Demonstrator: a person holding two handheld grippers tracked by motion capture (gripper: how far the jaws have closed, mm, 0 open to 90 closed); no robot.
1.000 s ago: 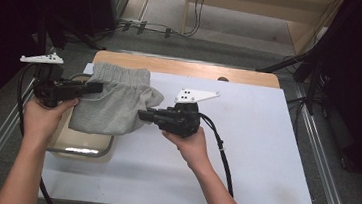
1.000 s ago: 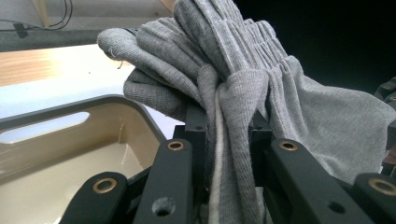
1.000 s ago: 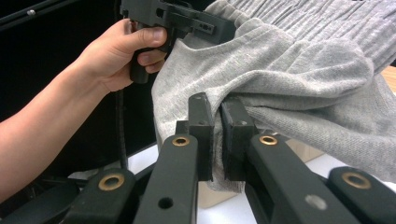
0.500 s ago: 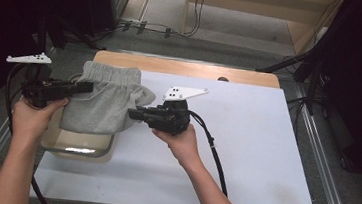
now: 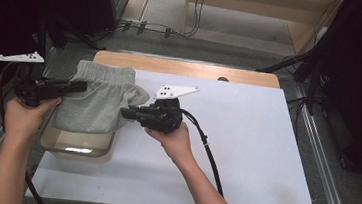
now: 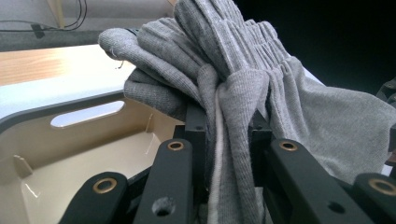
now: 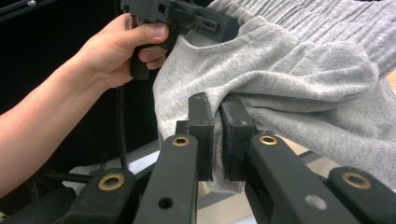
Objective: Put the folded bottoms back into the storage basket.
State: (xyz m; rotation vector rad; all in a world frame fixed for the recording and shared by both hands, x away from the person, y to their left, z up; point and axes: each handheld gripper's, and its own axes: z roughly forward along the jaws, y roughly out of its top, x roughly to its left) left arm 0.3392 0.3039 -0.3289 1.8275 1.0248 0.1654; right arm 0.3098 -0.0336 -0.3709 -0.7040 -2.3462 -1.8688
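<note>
Grey shorts point(image 5: 99, 101) hang over a tub point(image 5: 77, 145).
Left claw point(image 5: 77, 86) and right claw point(image 5: 126, 113) both clamp the cloth, stretched between them directly above the tub.

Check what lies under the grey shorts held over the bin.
Under the grey shorts sits a beige bin; its bare floor and a handle slot show in the left gripper view. The shorts cover the rest of its inside.

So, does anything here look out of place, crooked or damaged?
Nothing stands out. The left gripper and the right gripper are both shut on the grey shorts, which hang bunched over the tray at the table's left edge. I see no tear or stain on the cloth.
</note>
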